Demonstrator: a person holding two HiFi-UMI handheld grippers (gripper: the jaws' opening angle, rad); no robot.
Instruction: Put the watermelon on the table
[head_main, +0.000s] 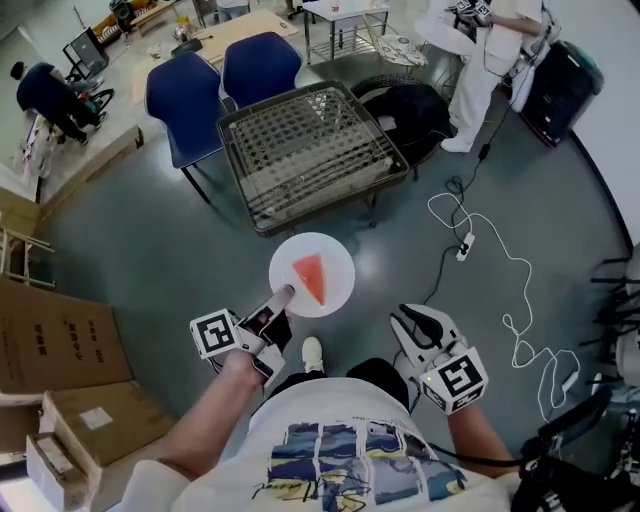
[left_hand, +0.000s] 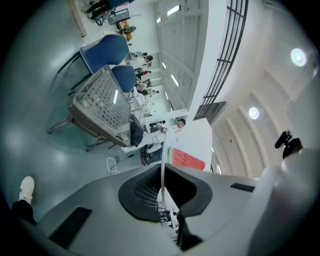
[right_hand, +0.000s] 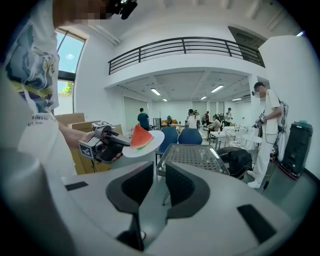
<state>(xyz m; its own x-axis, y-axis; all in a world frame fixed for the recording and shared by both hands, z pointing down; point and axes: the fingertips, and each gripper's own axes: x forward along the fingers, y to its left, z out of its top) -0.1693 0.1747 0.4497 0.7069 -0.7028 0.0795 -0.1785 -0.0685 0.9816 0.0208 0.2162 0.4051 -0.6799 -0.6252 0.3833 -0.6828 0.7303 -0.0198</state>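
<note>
A red wedge of watermelon (head_main: 311, 277) lies on a round white plate (head_main: 337, 262) held above the grey floor. My left gripper (head_main: 281, 296) is shut on the plate's near rim. In the left gripper view the plate (left_hand: 162, 167) runs edge-on between the jaws, with the watermelon (left_hand: 188, 160) beyond. My right gripper (head_main: 411, 322) hangs apart to the right, its jaws a little open and empty. The right gripper view shows that gripper (right_hand: 159, 176), the left gripper (right_hand: 121, 143), the plate (right_hand: 153, 142) and the watermelon (right_hand: 141, 136). The wire-mesh table (head_main: 310, 150) stands ahead.
Two blue chairs (head_main: 215, 85) stand behind the table, and a black bag (head_main: 410, 110) sits to its right. A white cable with a power strip (head_main: 465, 245) snakes over the floor at right. Cardboard boxes (head_main: 50, 350) are stacked at left. A person in white (head_main: 490, 50) stands at the far right.
</note>
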